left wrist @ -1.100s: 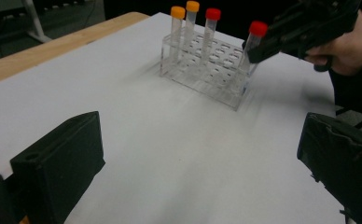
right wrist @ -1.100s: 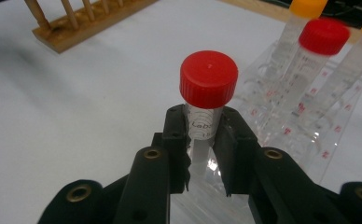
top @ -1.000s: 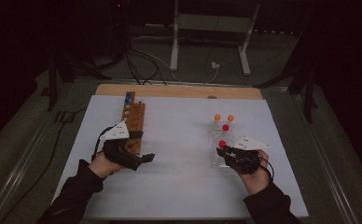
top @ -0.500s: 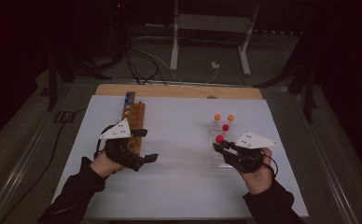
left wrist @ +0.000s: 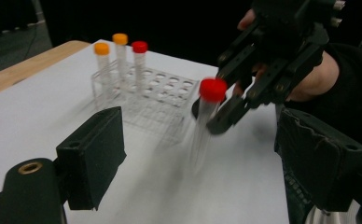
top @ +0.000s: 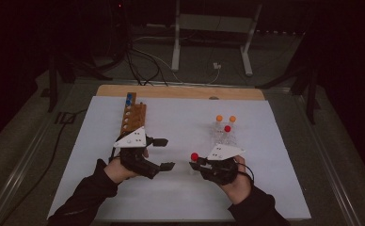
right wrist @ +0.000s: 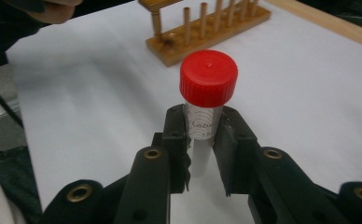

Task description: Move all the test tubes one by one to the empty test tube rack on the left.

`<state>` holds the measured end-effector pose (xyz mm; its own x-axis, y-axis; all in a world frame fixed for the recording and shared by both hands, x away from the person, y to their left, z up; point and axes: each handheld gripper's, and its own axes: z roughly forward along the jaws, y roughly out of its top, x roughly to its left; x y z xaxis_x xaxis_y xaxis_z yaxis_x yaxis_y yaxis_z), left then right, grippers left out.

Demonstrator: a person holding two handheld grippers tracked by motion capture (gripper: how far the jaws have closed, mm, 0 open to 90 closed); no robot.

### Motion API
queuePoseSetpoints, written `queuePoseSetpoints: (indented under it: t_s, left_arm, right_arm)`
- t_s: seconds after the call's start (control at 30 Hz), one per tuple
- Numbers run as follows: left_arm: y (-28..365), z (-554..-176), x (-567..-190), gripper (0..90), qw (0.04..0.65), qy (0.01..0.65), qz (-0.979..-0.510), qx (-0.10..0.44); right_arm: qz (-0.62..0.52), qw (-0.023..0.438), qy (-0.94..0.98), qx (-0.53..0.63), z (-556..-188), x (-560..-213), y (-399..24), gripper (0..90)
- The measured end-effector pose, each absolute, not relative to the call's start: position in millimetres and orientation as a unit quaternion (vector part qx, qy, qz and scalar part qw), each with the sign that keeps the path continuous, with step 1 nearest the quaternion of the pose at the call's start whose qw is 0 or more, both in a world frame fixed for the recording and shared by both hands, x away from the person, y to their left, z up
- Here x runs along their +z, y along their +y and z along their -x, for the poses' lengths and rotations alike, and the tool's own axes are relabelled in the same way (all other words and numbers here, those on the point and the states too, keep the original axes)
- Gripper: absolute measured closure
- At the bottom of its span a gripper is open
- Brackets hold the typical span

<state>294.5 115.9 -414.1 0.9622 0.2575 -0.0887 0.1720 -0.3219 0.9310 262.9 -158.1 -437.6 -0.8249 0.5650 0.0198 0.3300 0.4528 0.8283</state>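
My right gripper (top: pixel 195 164) is shut on a clear tube with a red cap (top: pixel 194 156), held just above the white mat. In the right gripper view the pads (right wrist: pixel 177 135) clamp the tube (right wrist: pixel 201 126) just under its cap. My left gripper (top: pixel 167 153) faces it from the left; its jaws have just been closing and still stand apart. In the left gripper view the held tube (left wrist: pixel 206 112) hangs blurred a little beyond the pads (left wrist: pixel 97 149), not between them, with the right gripper (left wrist: pixel 216 116) on it.
A clear plastic rack (top: pixel 224 137) at the mat's right holds two orange-capped tubes (top: pixel 219 118) and a red-capped one (top: pixel 227 128). A wooden peg rack (top: pixel 133 117) with a blue-capped tube (top: pixel 129 100) stands behind my left hand. The table's wooden edge (top: pixel 180 92) runs along the back.
My right gripper has carried the red-capped tube left, away from the clear rack. My left gripper has moved right toward it, and its jaws stand narrower than before.
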Motion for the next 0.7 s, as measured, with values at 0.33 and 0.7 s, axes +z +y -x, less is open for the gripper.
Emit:
queuePoseSetpoints:
  t_s: [0.33, 0.7]
  left_arm:
    - [88.8, -296.2, -417.5, 40.4, 0.563, 0.109, -0.819, 0.032]
    - [76.7, -299.4, -423.6, 67.8, 0.553, 0.089, -0.828, 0.027]
  right_arm:
    - [-0.252, 0.117, 0.845, 0.456, -260.4, -436.2, -146.8, 74.6]
    - [-0.249, 0.117, 0.845, 0.459, -259.7, -434.5, -145.1, 74.6]
